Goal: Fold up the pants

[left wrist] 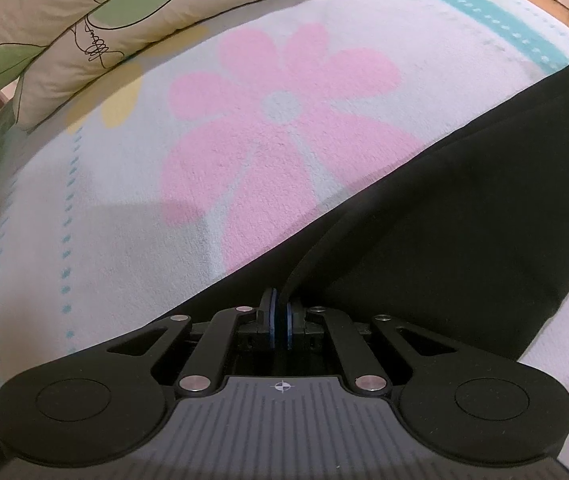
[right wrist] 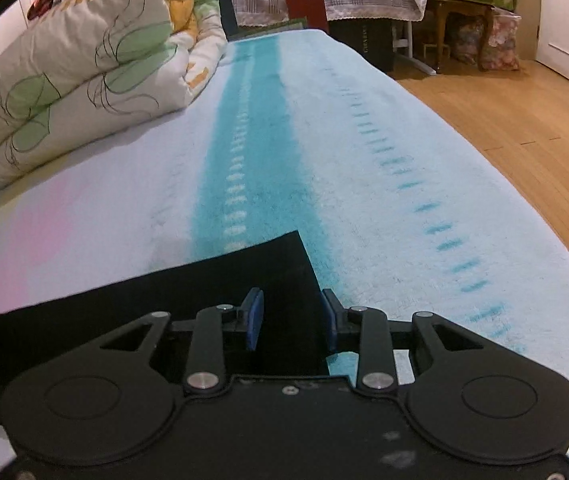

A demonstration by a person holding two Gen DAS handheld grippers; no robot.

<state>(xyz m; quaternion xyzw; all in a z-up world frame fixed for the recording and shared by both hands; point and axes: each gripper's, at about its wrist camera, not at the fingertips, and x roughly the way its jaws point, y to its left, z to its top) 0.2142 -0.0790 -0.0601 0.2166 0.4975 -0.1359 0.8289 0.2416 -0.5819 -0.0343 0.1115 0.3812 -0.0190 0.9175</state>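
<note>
Black pants (left wrist: pixel 464 208) lie on a bed blanket (left wrist: pixel 124 208) printed with a pink flower. In the left wrist view they stretch from the gripper toward the upper right. My left gripper (left wrist: pixel 280 312) is shut on a raised fold of the pants' edge, pinched between its blue pads (left wrist: pixel 271 320). In the right wrist view a flat corner of the pants (right wrist: pixel 244 276) lies on the teal stripe. My right gripper (right wrist: pixel 293 312) is open, low over that corner, with one pad (right wrist: pixel 254 318) on each side of the pants' right edge.
A rolled quilt with green leaves (right wrist: pixel 84 64) lies at the bed's far left, and also shows in the left wrist view (left wrist: pixel 84 20). The bed's right edge drops to a wooden floor (right wrist: pixel 524 128). Furniture and bags (right wrist: pixel 464 20) stand beyond the bed's far end.
</note>
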